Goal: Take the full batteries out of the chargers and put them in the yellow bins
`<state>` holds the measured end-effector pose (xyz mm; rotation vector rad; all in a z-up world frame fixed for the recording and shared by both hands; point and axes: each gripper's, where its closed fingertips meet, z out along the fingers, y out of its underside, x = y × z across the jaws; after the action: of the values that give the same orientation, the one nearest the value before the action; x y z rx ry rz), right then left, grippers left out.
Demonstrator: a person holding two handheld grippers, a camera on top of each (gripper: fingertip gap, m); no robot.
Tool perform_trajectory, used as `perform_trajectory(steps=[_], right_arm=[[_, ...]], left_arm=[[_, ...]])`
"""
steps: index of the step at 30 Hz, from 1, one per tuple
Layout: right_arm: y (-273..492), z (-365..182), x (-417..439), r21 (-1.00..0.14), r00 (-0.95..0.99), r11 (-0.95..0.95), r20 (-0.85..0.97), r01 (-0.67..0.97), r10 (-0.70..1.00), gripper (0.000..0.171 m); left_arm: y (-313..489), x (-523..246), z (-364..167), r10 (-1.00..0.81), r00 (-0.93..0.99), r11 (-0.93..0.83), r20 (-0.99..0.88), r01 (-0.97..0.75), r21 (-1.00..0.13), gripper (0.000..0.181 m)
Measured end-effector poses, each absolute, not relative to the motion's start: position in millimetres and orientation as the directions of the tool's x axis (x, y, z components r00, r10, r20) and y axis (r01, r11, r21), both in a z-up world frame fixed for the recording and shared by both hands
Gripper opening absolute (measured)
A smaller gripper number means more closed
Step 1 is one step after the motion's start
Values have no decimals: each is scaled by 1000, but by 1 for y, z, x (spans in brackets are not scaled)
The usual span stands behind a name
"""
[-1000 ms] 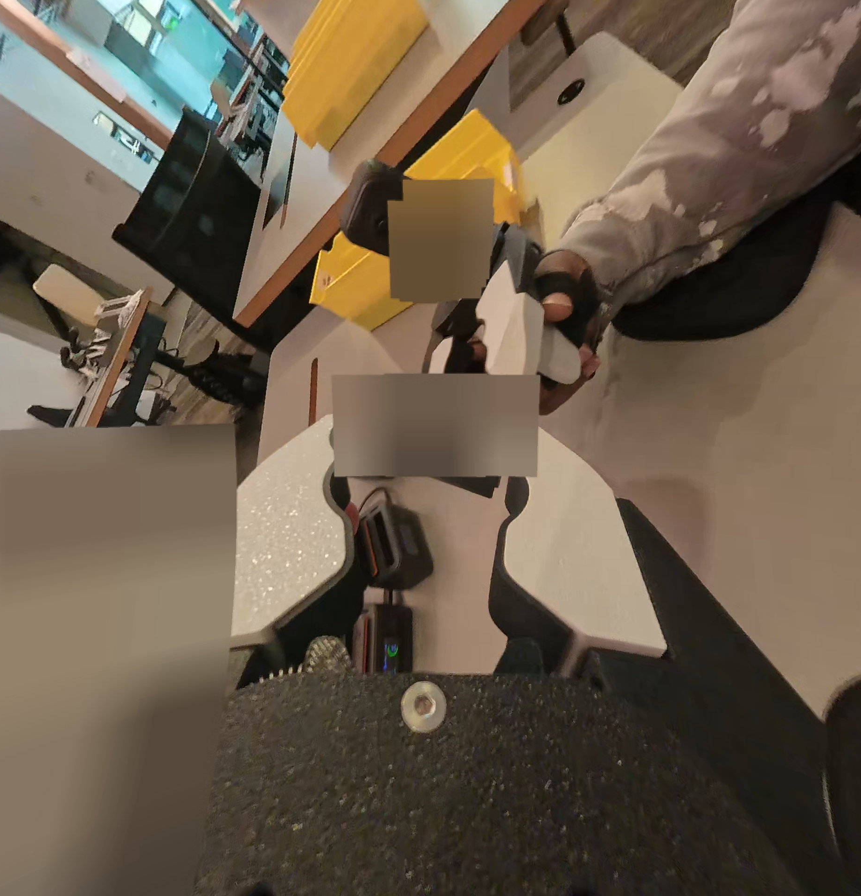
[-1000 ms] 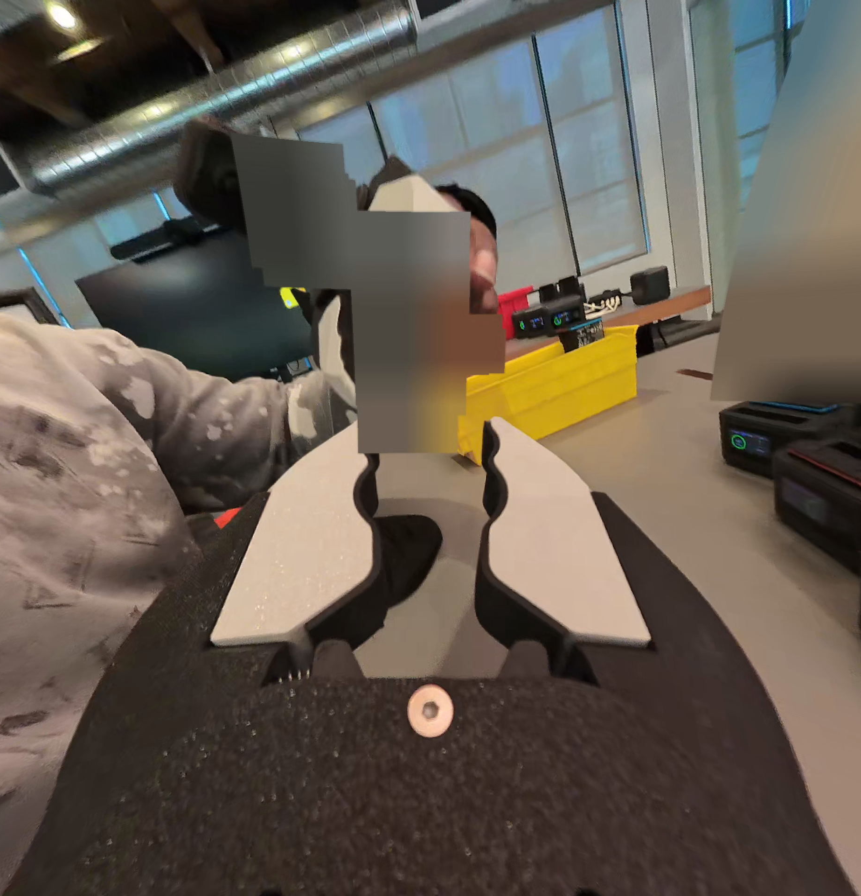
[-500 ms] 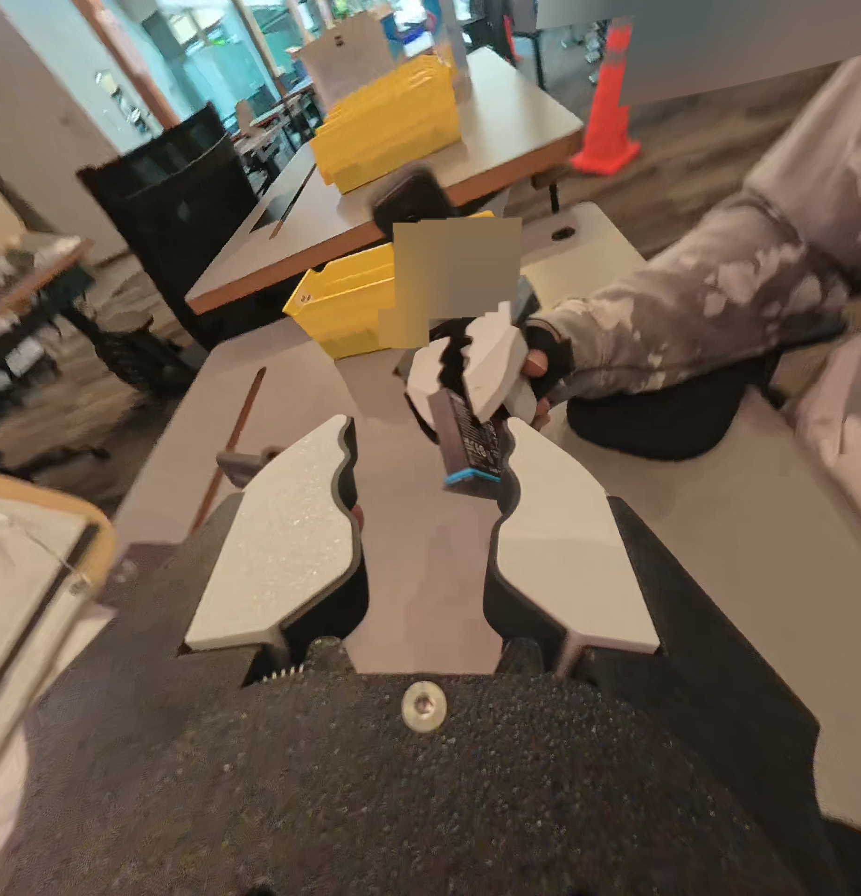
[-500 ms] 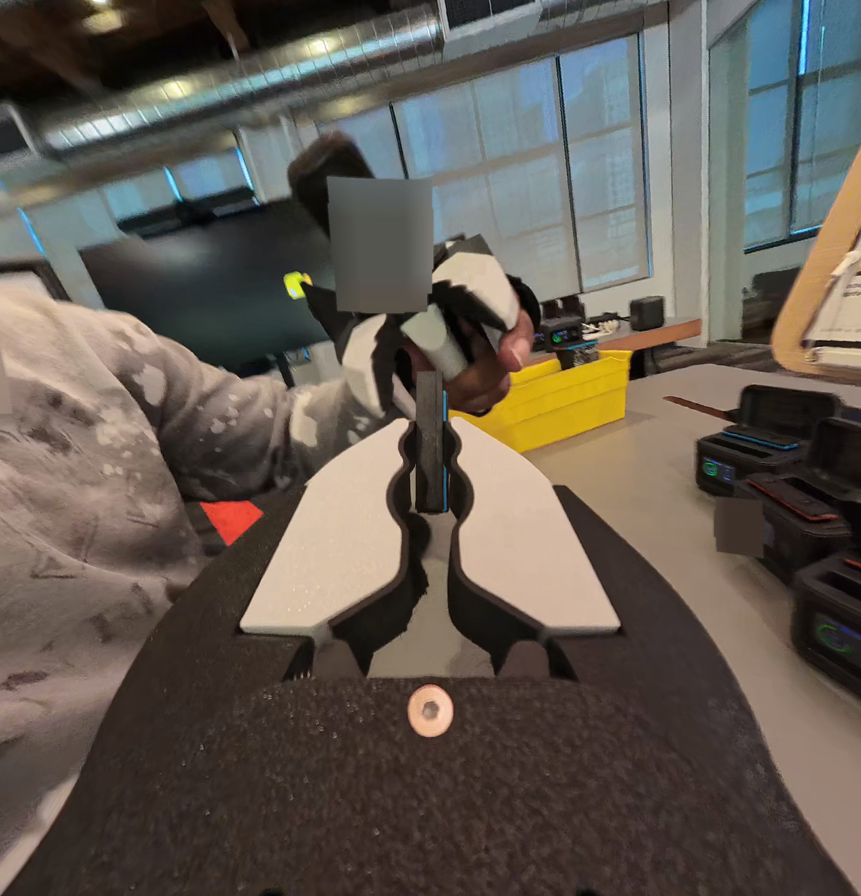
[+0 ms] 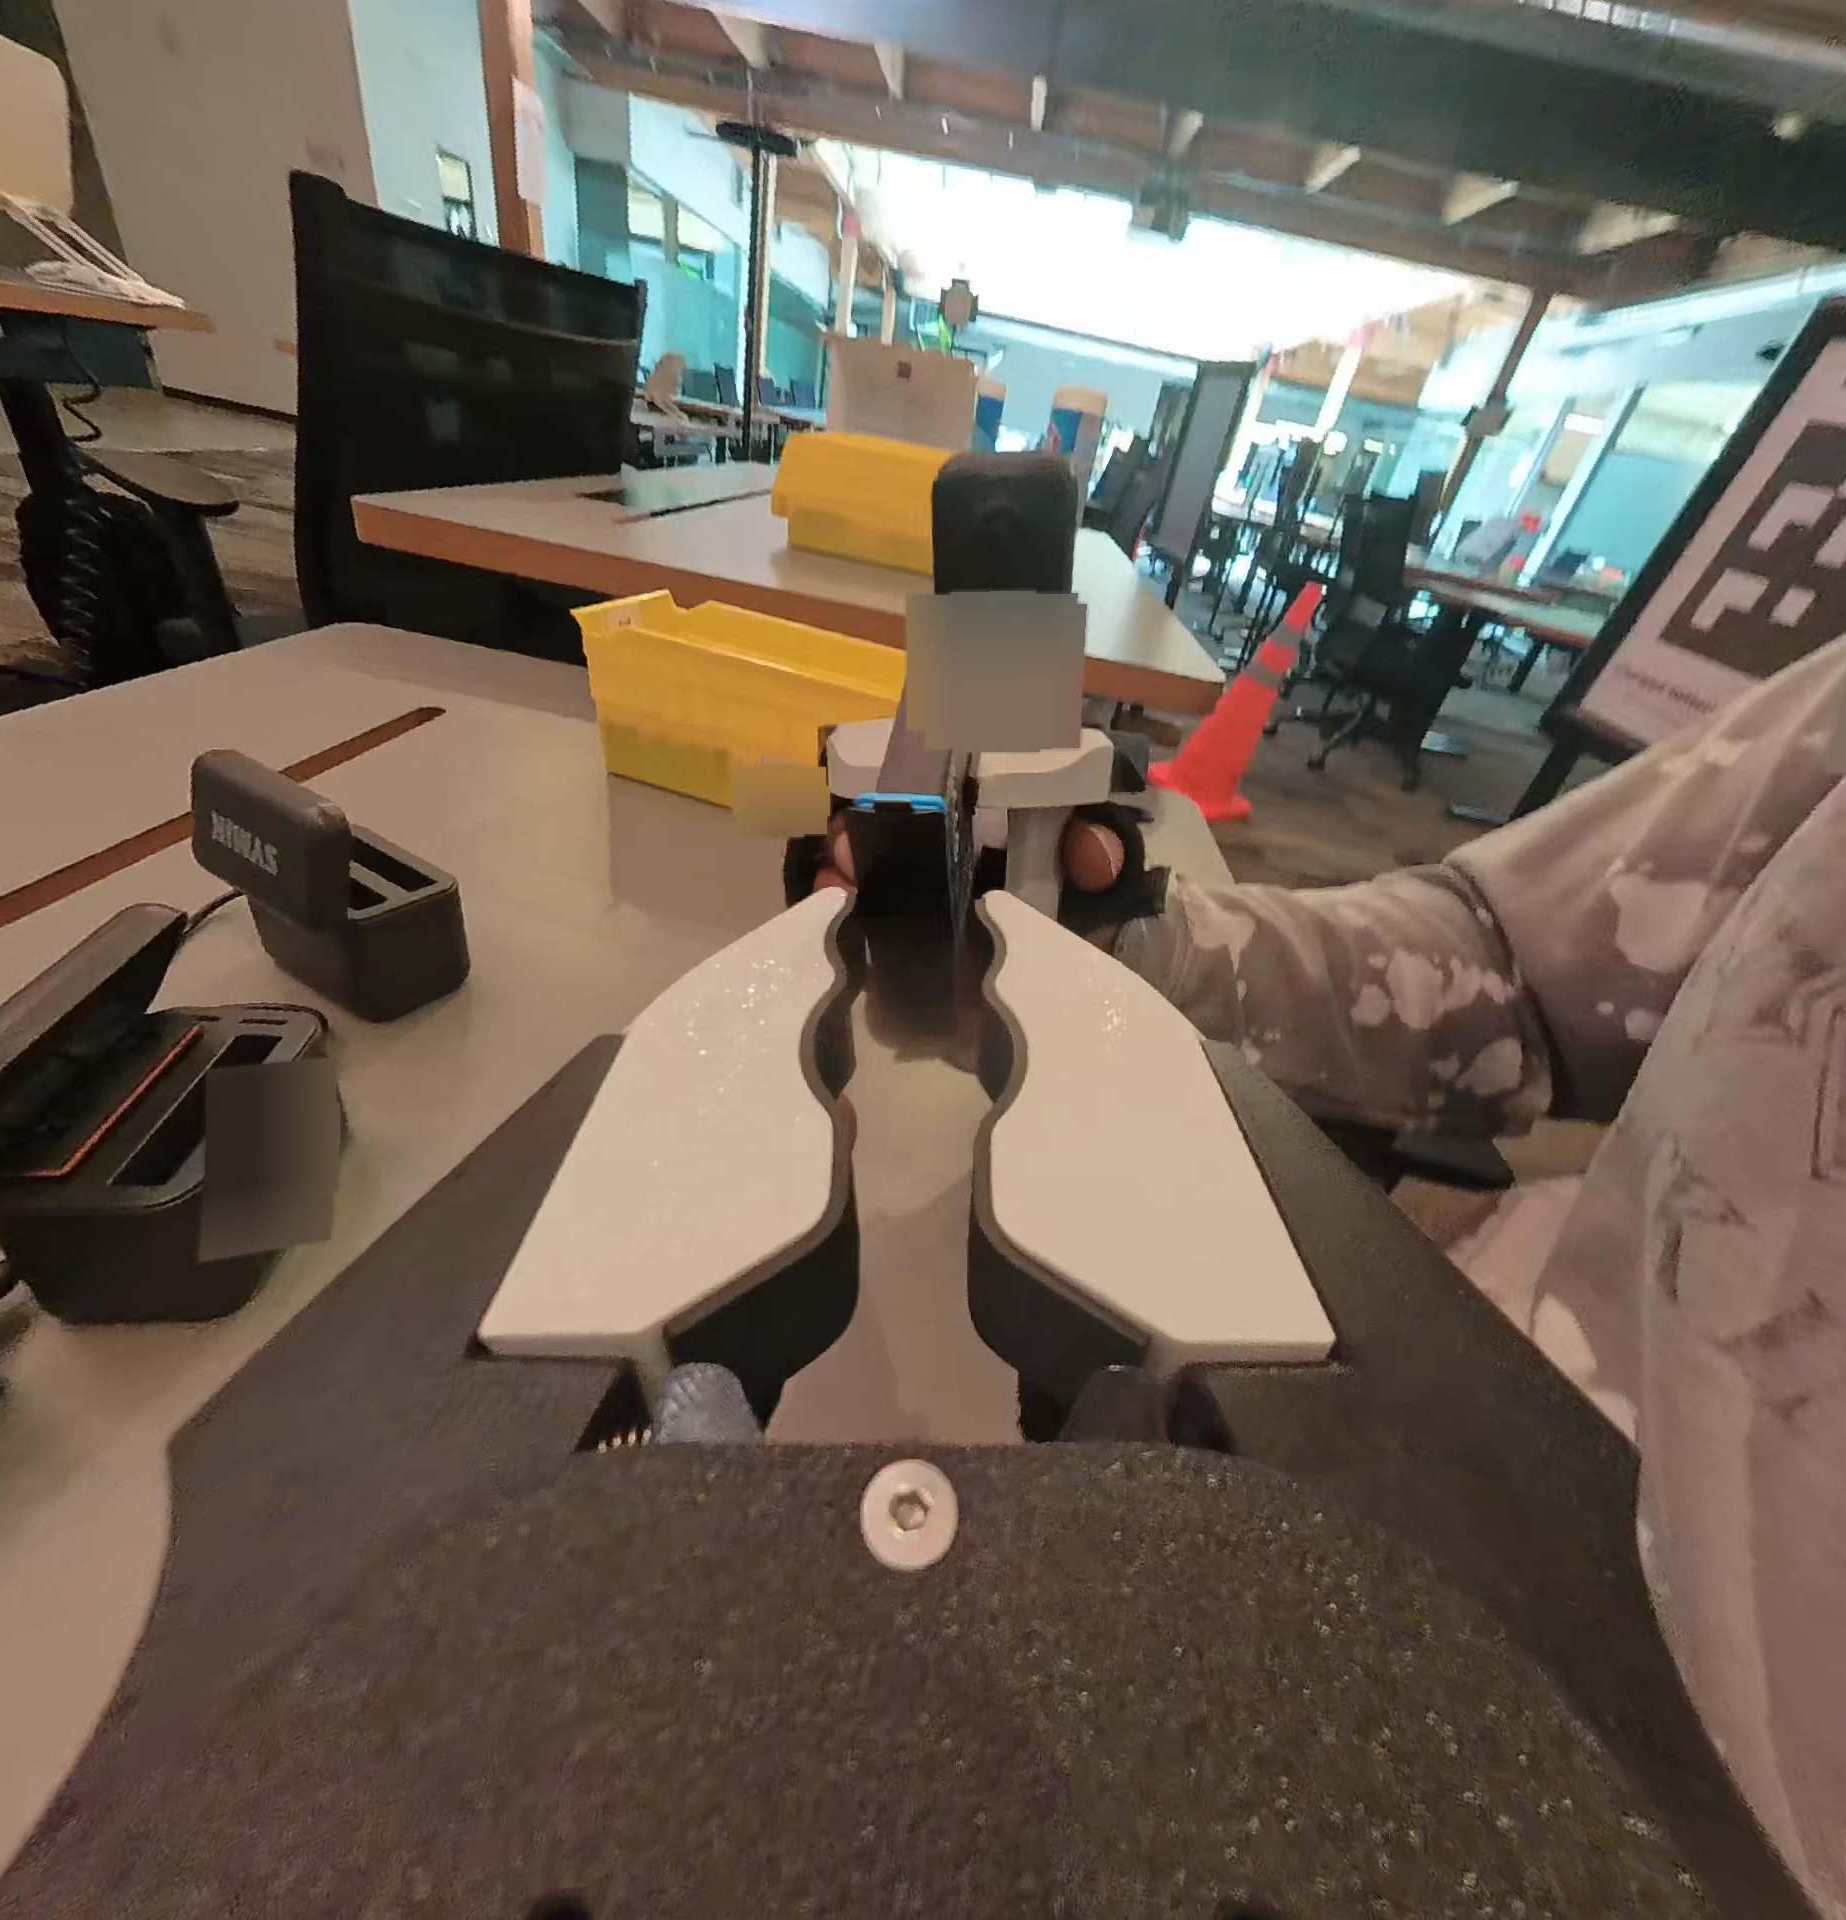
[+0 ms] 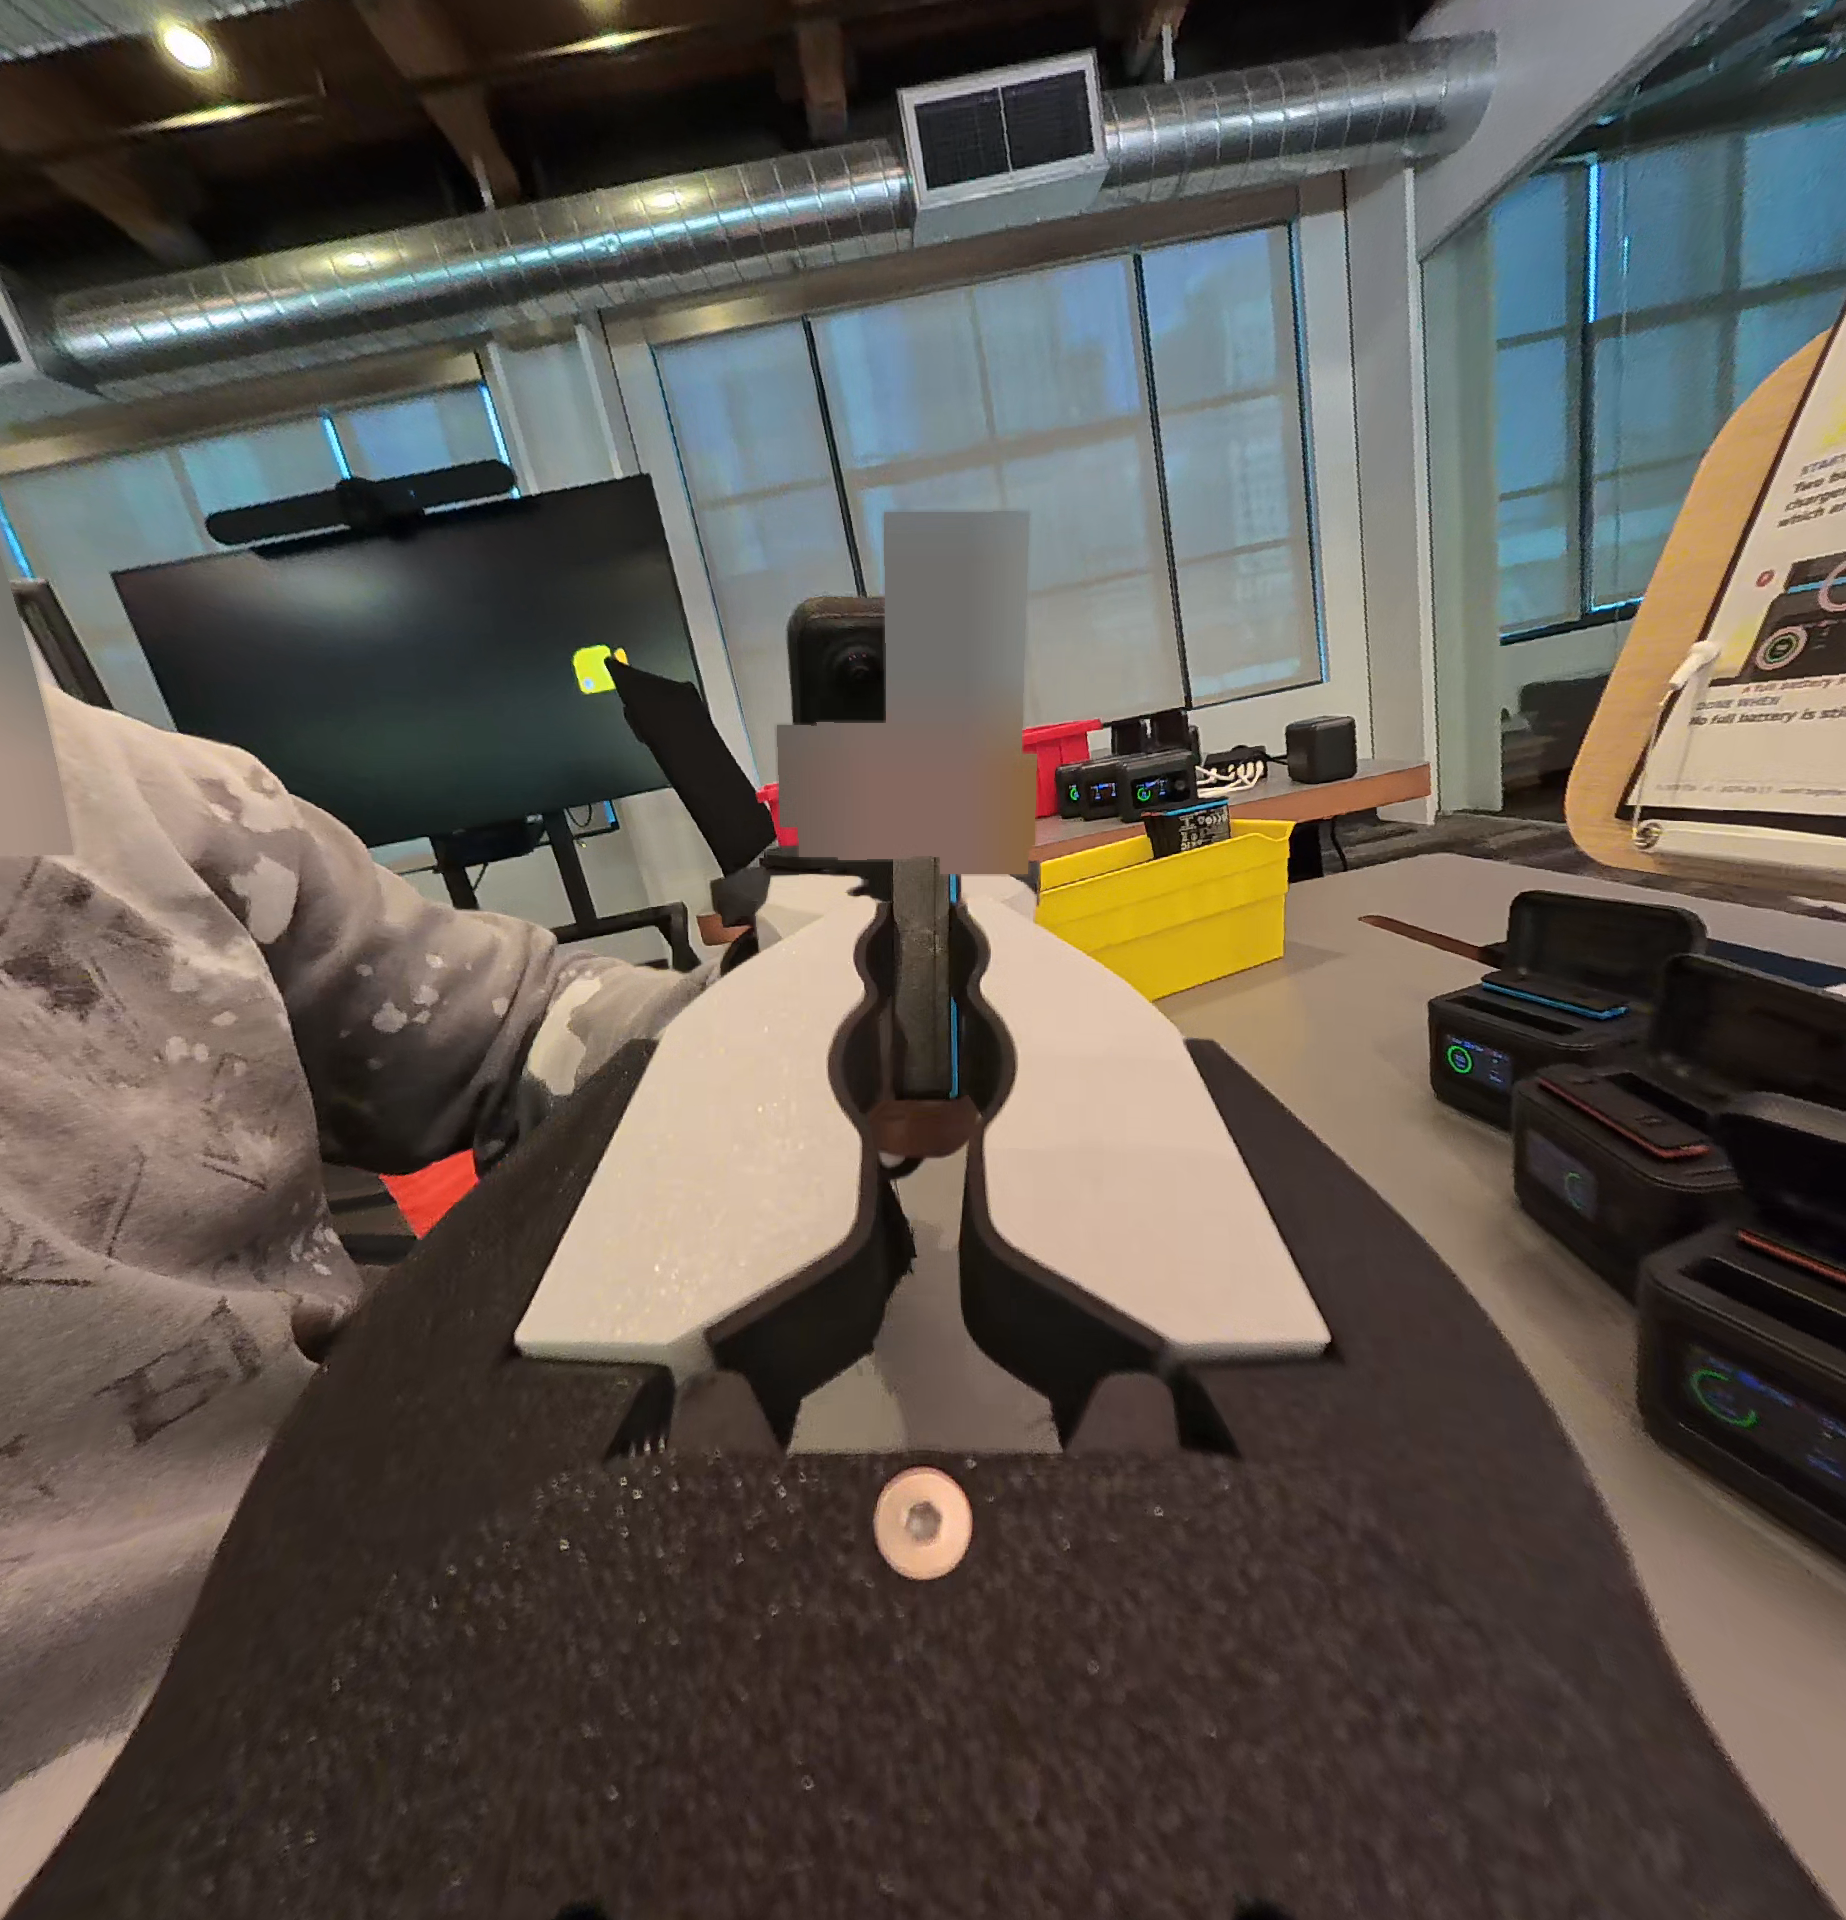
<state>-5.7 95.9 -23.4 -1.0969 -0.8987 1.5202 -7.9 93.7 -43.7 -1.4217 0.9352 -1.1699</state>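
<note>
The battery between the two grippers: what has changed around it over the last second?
A second ago the right gripper was open and empty; it has since shut on the battery. The left gripper swung up from the chargers and narrowed its fingers around the battery's other end; whether it grips yet is unclear. The yellow bin and chargers stayed put.

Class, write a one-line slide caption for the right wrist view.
Right gripper clamps a black battery upright, yellow bin behind, chargers on the right.
</note>
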Motion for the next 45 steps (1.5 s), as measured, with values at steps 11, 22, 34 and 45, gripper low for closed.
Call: perform_trajectory(steps=[11,22,34,45], right_arm=[[106,-25,-1,-930,-37,-235,-234,-283,971,16],[196,-55,48,-977,599,-72,-181,-201,780,6],[224,-62,87,-990,796,-8,-115,-137,595,0],[219,-65,74,-999,794,34,-1,-27,608,0]], left_arm=[[108,-23,-43,-955,271,-143,117,-77,-987,15],[243,-168,-69,-807,476,-188,-349,-768,-612,15],[301,-210,-129,-921,334,-310,-199,-940,-142,15],[318,-212,-133,-944,287,-299,-162,-953,54,15]])
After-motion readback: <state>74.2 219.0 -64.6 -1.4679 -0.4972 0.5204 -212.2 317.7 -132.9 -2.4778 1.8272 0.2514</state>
